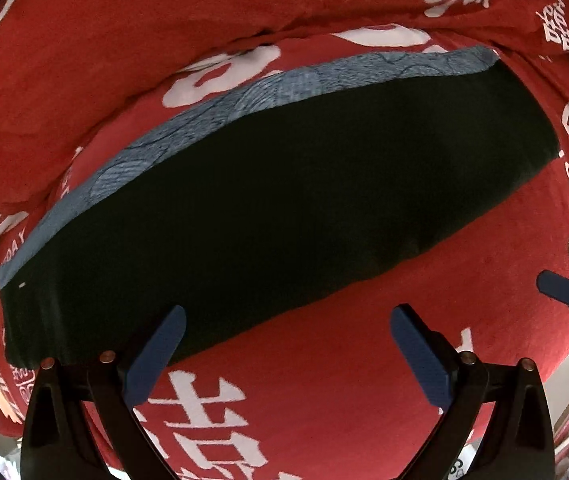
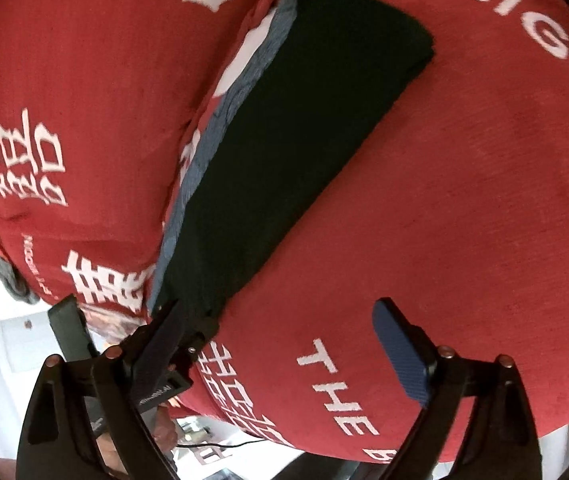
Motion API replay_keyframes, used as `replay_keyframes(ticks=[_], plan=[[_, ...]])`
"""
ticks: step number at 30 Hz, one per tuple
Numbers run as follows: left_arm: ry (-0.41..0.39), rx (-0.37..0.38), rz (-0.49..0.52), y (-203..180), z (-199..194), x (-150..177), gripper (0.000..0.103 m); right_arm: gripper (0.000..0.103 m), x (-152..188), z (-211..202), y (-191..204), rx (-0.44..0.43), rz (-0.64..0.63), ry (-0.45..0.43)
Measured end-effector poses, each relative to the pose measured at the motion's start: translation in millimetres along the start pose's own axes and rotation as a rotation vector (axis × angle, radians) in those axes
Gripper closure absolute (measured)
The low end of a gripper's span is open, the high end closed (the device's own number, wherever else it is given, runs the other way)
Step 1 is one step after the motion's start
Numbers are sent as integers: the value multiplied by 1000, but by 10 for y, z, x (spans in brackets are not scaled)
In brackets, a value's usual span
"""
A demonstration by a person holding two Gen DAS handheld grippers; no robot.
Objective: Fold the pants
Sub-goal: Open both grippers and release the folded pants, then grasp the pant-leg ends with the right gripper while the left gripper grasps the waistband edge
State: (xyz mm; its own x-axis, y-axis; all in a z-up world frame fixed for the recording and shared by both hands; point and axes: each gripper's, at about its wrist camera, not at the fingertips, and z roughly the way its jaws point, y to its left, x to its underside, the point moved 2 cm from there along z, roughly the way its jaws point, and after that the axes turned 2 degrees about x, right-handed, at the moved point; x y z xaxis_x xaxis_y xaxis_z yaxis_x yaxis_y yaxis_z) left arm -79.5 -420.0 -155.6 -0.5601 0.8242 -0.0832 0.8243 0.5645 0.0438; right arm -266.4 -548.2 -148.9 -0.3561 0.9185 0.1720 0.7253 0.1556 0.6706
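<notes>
The dark green pants (image 1: 284,200) lie folded lengthwise in a long flat strip on a red cushion with white lettering (image 1: 364,360). A blue patterned strip (image 1: 188,128) shows along their far edge. My left gripper (image 1: 286,344) is open and empty, hovering over the near edge of the pants. In the right wrist view the pants (image 2: 284,152) stretch away from the lower left. My right gripper (image 2: 276,340) is open and empty at the near end of the pants. The other gripper's fingers (image 2: 188,344) sit by that end.
A red back cushion with white characters (image 1: 164,32) rises behind the pants. The right gripper's blue pad (image 1: 562,288) shows at the right edge of the left view. The cushion's front edge drops to a pale floor (image 2: 4,340) with clutter.
</notes>
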Motion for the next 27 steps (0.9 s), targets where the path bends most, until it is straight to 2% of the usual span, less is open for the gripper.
replay_keyframes(ticks=[9, 16, 27], plan=[[9, 12, 11, -91, 40, -70, 0, 9, 33, 47, -103, -4, 50, 4], [8, 11, 8, -164, 49, -114, 0, 26, -55, -30, -124, -25, 45, -21], [9, 11, 14, -273, 47, -158, 0, 27, -188, -136, -273, -24, 79, -60]])
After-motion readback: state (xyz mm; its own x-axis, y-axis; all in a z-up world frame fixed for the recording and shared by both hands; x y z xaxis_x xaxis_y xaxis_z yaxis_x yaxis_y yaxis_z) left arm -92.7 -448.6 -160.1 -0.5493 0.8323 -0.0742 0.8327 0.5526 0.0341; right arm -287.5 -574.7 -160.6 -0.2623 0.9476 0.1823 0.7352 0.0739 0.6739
